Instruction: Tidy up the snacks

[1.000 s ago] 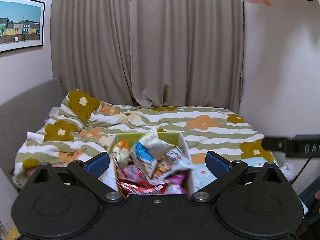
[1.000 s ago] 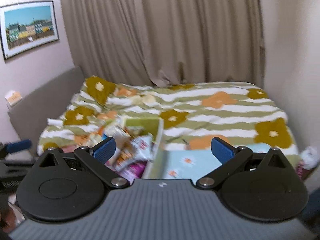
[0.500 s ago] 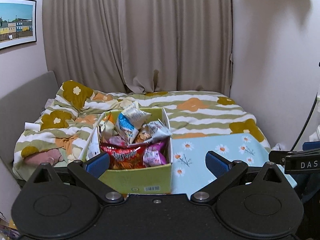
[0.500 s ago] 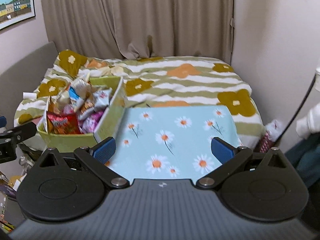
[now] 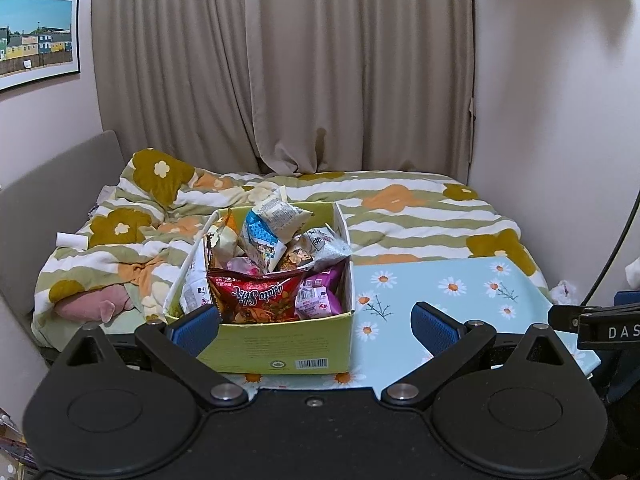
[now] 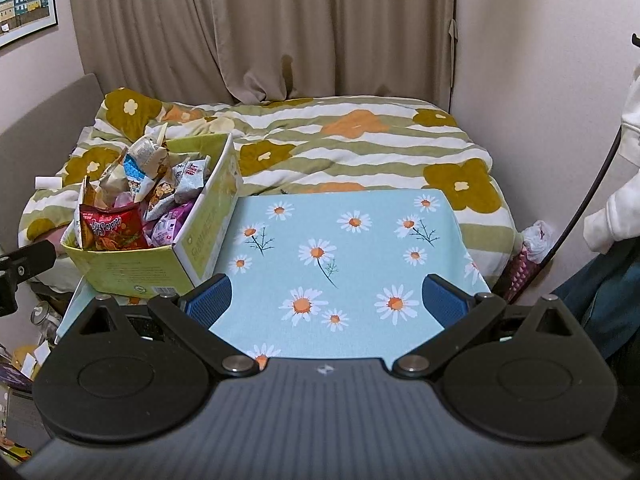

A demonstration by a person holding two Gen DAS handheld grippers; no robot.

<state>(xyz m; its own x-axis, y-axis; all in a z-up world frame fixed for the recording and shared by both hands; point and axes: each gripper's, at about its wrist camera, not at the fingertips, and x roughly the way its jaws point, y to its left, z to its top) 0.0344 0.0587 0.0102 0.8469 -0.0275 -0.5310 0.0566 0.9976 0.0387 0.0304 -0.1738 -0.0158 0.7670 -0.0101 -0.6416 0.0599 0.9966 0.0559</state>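
A yellow-green cardboard box (image 5: 280,344) full of snack packets stands at the left end of a light blue daisy-print table (image 5: 460,292). A red chips bag (image 5: 256,296) leans at its front, with white, blue and pink packets behind it. My left gripper (image 5: 316,324) is open and empty, held back from the box's near wall. In the right wrist view the box (image 6: 132,268) is at the left with the red bag (image 6: 110,228) in it. My right gripper (image 6: 326,302) is open and empty above the near part of the table (image 6: 360,248).
A bed with a striped flower duvet (image 6: 360,140) lies behind the table, curtains beyond it. A grey headboard (image 5: 52,184) is at the left, a wall at the right. A black cable (image 6: 588,200) hangs at the right. Clutter lies on the floor at lower left (image 6: 36,320).
Both grippers have pulled back and away from the box. The whole box and the blue table top now show. Both stay open and empty.
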